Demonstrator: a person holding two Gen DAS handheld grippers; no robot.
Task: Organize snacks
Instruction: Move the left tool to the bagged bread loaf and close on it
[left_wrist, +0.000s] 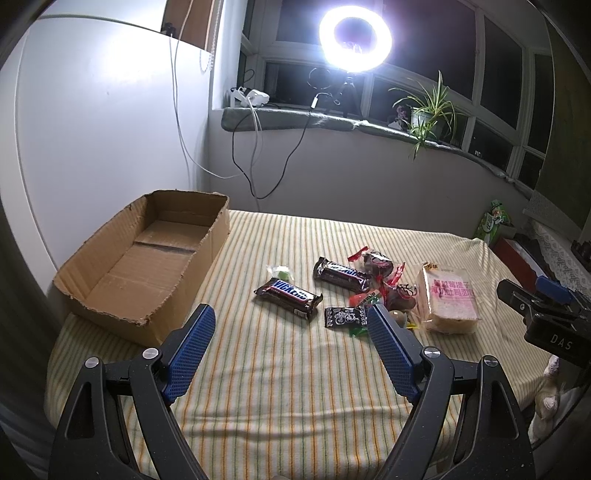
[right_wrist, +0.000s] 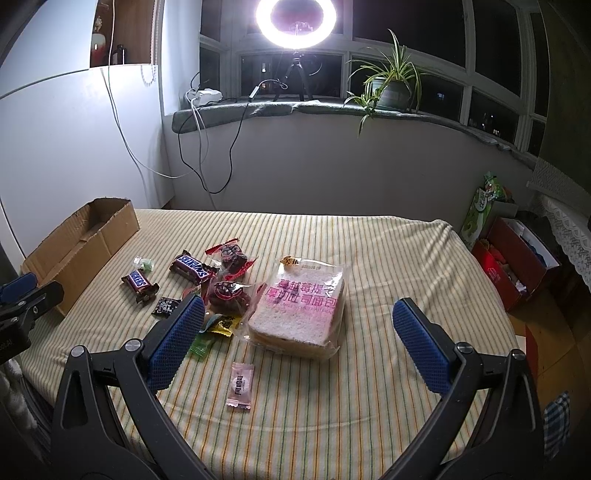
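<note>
On striped cloth, snacks lie loose; cardboard box (left_wrist: 147, 258) empty at far left. Left gripper (left_wrist: 291, 325), jaws apart, w/ nearest chocolate bar (left_wrist: 288, 297) just ahead, long axis crosswise. Right gripper (right_wrist: 299, 317) apart too, facing bread pack (right_wrist: 299, 306).

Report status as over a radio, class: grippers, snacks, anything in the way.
Left gripper open, empty; right gripper open, empty. Cardboard box empty; Snickers bars, bagged bread, small candies loose on the striped cloth. Nothing in the way.
</note>
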